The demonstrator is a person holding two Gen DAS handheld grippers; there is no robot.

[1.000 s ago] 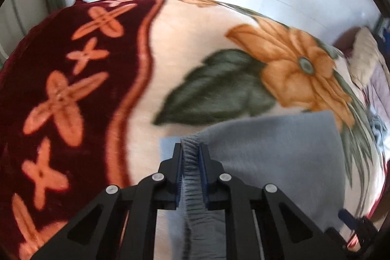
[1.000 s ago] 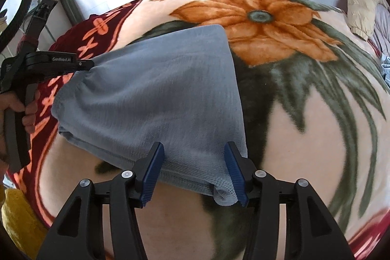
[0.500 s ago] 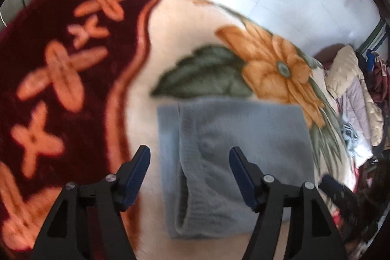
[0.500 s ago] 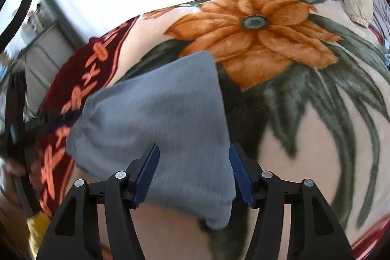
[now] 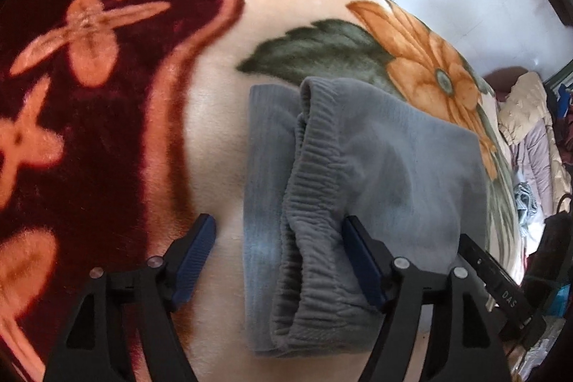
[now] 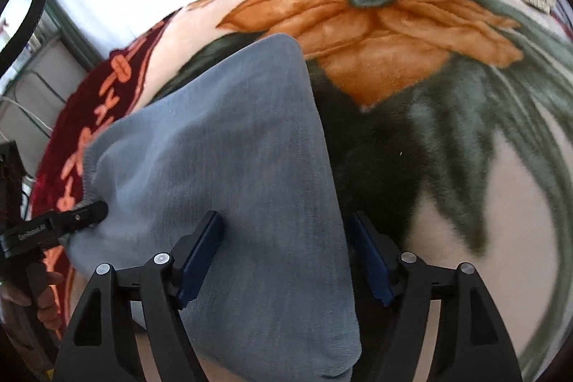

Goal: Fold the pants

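Fold just laid down, I'm letting go. My left gripper (image 5: 277, 262) has its jaws spreading wider, nothing pinched; the waistband (image 5: 311, 188) of the grey pants (image 5: 394, 167) lies loose between the pads, not pressed. My right gripper (image 6: 286, 255) is the same, jaws widening, with the right edge of the pants (image 6: 229, 145) running between them, untouched as far as I can see.

The pants sit folded into a compact stack on the flowered blanket (image 5: 215, 117), partly over the green leaf and just beside the orange flower, elastic waistband on top at the left side of the stack.

Judging by the shape, most of the folding is done. Next move calls for backing both grippers clear without dragging cloth, then maybe one more fold or squaring the layers, since the lower layer sticks out left of the waistband.

Writing: the right gripper's body in the left view reads "DAS"; white lettering on the left gripper's body in the right view is too blurred to read, possibly a brand name
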